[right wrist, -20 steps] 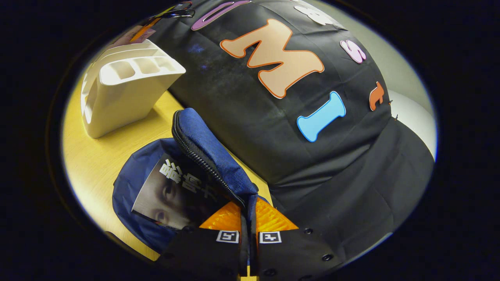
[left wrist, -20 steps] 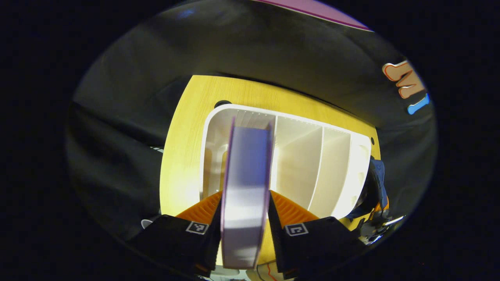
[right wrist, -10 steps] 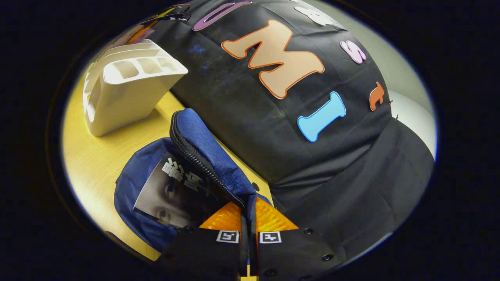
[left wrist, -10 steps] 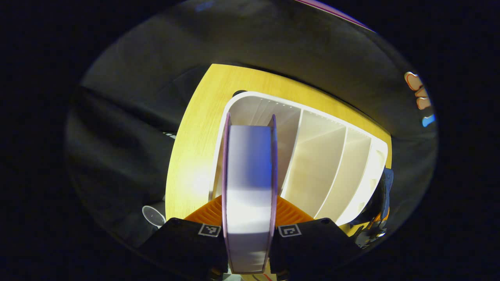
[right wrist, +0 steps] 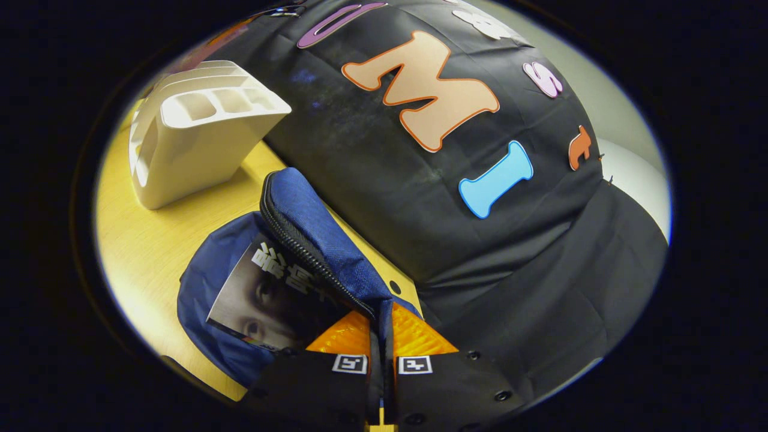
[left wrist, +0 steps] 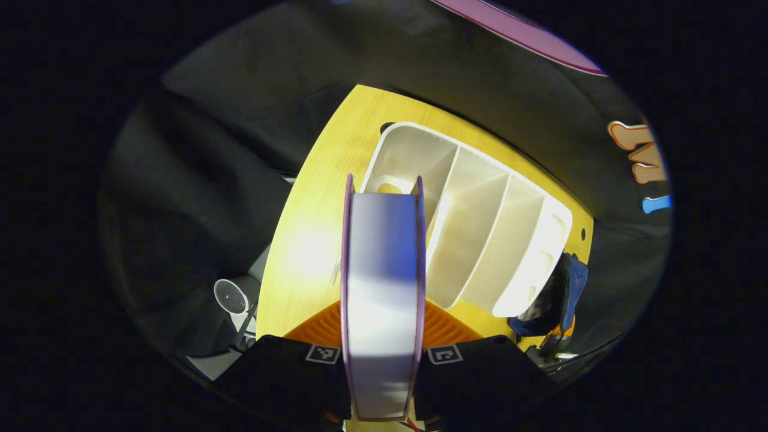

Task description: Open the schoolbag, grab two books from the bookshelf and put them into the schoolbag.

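Schoolbag first: the dark blue fabric schoolbag (right wrist: 288, 240) lies on the yellow wooden table (right wrist: 150, 240) right ahead of my right claw (right wrist: 381, 336). Its zipped rim flap is pinched between that claw's two fingers, which are closed down to a thin slit with the fabric pressed on both sides. The flap rises from my fingertips and curves away to the upper left, so the bag's mouth gapes to the left of the claw. Inside that mouth, just left of my fingers, a book with a dark photographic cover and white lettering (right wrist: 270, 288) leans tilted, partly inside the bag. Farther off, to the upper left, the white plastic bookshelf with slotted compartments (right wrist: 198, 132) stands on the table, well apart from the bag. Beyond both hangs the black cloth wall (right wrist: 540, 240).

My left claw (left wrist: 383, 324) is held apart about as wide as the thick book with a purple cover and a pale page block (left wrist: 383, 288). Both fingers press on its covers from either side. The book stands edge-on between them, and its page edges run straight up and away from me. Past its far end and to the right sits the white bookshelf (left wrist: 480, 234); I look down into its compartments. The book is not touching any divider that I can see. Far right, beyond the shelf's end, a dark blue piece of the schoolbag (left wrist: 567, 288) shows at the table edge. To the lower left, off the table, sits a small clear round cup-like object (left wrist: 231, 297).
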